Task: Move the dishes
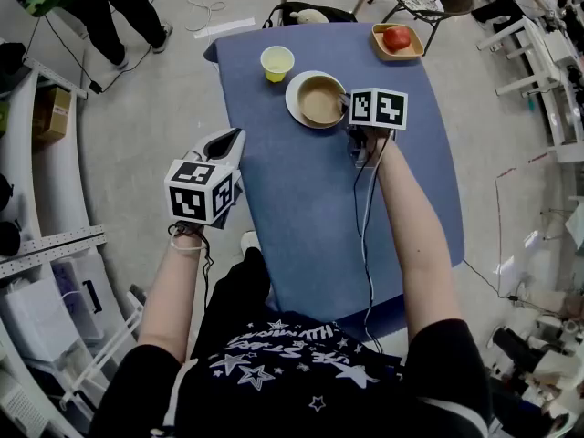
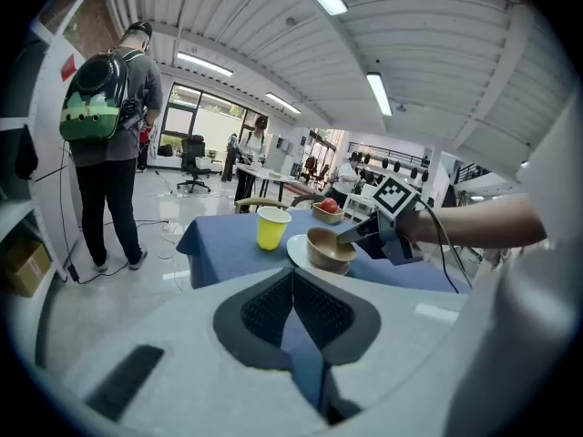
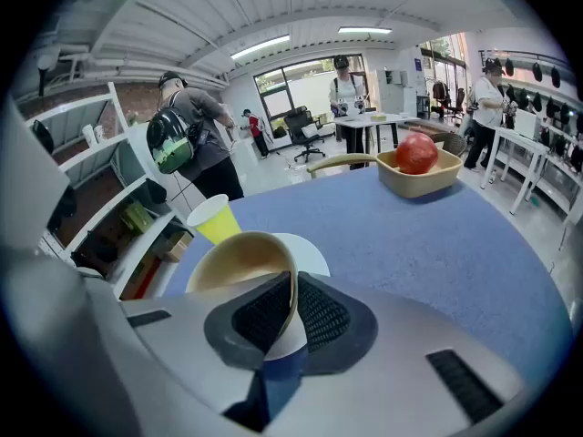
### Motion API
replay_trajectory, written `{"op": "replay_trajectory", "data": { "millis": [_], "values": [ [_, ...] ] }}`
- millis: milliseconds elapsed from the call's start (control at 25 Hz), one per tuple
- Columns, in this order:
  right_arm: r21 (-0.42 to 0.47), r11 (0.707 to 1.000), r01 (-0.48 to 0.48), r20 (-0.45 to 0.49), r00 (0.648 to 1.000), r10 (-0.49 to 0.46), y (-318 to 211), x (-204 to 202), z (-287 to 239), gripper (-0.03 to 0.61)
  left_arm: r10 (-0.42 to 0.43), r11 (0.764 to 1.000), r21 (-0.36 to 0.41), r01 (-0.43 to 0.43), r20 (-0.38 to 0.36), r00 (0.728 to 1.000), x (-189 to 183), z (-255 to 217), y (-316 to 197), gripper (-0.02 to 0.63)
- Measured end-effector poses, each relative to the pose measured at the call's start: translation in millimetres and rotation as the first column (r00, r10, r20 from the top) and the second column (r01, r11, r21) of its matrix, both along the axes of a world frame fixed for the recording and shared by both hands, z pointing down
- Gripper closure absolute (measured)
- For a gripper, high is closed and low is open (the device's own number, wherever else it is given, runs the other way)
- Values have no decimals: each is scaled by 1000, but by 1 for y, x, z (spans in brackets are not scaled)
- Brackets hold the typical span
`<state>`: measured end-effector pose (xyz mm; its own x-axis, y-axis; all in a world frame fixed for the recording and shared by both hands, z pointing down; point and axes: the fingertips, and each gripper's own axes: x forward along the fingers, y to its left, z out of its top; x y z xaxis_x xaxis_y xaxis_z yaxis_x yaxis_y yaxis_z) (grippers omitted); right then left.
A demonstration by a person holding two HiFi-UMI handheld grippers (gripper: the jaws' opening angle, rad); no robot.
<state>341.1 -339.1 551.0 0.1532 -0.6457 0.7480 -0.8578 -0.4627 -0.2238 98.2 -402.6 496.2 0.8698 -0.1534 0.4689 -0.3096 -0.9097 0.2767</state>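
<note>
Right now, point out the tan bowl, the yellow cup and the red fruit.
tan bowl (image 1: 319,100): head view, its inside.
yellow cup (image 1: 276,61): head view, its inside.
red fruit (image 1: 397,36): head view, its top.

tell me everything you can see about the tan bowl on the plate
The bowl is round, tan inside and out, with a thin wall and a matte finish, and it looks empty. It sits on a white plate near the far end of the blue table, with a yellow cup close by but apart from it. The right gripper has its jaws closed on the bowl's rim at the side nearest the person, one jaw inside the wall and one outside.
</note>
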Motion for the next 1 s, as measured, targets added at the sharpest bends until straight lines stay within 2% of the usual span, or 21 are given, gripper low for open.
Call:
{"op": "replay_trajectory", "data": {
  "millis": [200, 320, 640, 1000],
  "values": [
    [55, 998, -24, 44, 999, 22, -6, 2, -14, 560, 0, 1000, 2, 0, -5, 1000, 1, -1, -6, 594],
    [82, 996, -23, 33, 999, 20, -11, 10, -26, 560, 2, 1000, 4, -2, -7, 1000, 4, -1, -10, 594],
    [168, 980, -103, 29, 995, 100, -36, 63, -52, 560, 4, 1000, 2, -4, 1, 1000, 17, 6, -27, 594],
    [176, 968, -177, 83, 983, 165, -72, 94, -22, 560, -15, 1000, -14, 15, 4, 1000, 25, 20, -46, 594]
  ]
}}
